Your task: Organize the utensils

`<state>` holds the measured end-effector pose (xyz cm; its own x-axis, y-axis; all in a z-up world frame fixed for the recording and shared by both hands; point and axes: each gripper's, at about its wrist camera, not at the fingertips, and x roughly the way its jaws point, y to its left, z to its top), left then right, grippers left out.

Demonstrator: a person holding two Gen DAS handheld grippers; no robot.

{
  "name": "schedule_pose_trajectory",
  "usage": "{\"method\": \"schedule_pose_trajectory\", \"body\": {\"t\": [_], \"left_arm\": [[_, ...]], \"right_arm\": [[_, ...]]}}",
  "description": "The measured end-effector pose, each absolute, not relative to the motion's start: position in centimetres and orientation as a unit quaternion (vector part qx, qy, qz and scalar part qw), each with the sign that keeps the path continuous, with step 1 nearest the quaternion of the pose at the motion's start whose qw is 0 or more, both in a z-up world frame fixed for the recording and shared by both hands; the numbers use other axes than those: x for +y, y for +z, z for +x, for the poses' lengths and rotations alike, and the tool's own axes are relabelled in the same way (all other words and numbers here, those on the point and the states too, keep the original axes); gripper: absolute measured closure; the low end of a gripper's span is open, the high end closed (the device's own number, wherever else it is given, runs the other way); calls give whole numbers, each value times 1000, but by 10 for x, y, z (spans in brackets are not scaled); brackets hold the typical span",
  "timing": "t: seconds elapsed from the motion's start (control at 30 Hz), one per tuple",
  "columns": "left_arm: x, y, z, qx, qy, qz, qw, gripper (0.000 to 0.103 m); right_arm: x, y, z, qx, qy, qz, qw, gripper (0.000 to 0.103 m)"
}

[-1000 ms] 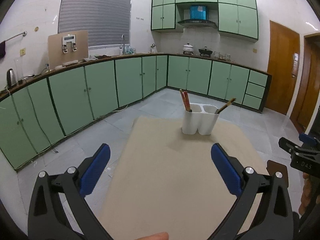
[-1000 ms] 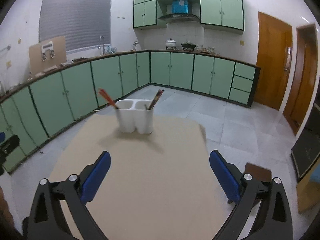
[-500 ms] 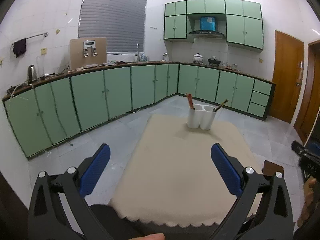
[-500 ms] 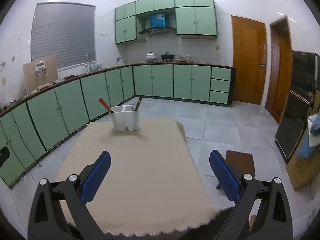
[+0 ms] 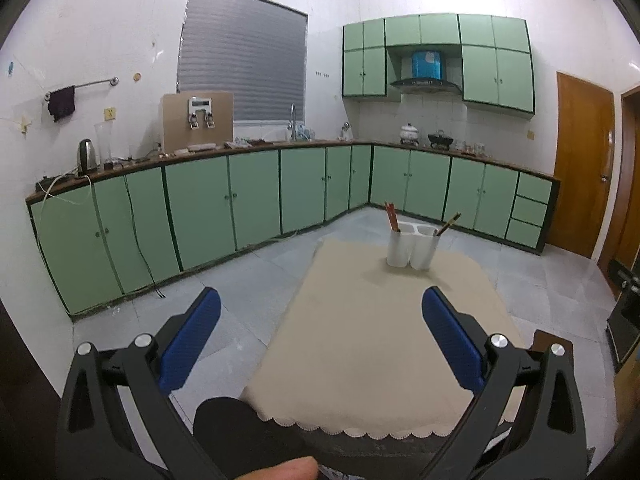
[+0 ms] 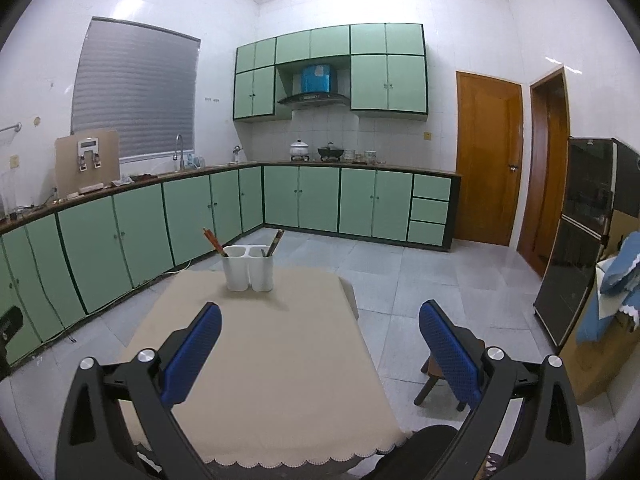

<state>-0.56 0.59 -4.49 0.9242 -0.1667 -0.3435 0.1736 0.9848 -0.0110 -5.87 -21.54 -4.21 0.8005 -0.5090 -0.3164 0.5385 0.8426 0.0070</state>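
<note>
Fingers (image 5: 448, 332) of both the left gripper (image 5: 320, 304) and right gripper (image 6: 320, 312) gape empty, far from the unlabelled white holder (image 6: 249, 267) on the table (image 6: 280, 360).

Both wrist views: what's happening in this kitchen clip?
A person holds two tongs, the left tongs and right tongs, both open and empty, back from the near edge of the table. The white two-cup holder stands at the far end, with chopsticks in each cup. Nothing is being handled.

Holder (image 5: 412, 246) on table (image 5: 380, 344) far end; chopsticks (image 5: 391, 216) in both compartments.
</note>
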Motion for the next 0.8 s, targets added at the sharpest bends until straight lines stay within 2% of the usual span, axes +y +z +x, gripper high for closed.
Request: {"method": "schedule_pose_trajectory", "body": {"t": [0.8], "left_arm": [[-1, -37, -21, 152, -56, 7, 987, 5]], "right_arm": [[-217, -49, -62, 153, -271, 50, 949, 6]]}}
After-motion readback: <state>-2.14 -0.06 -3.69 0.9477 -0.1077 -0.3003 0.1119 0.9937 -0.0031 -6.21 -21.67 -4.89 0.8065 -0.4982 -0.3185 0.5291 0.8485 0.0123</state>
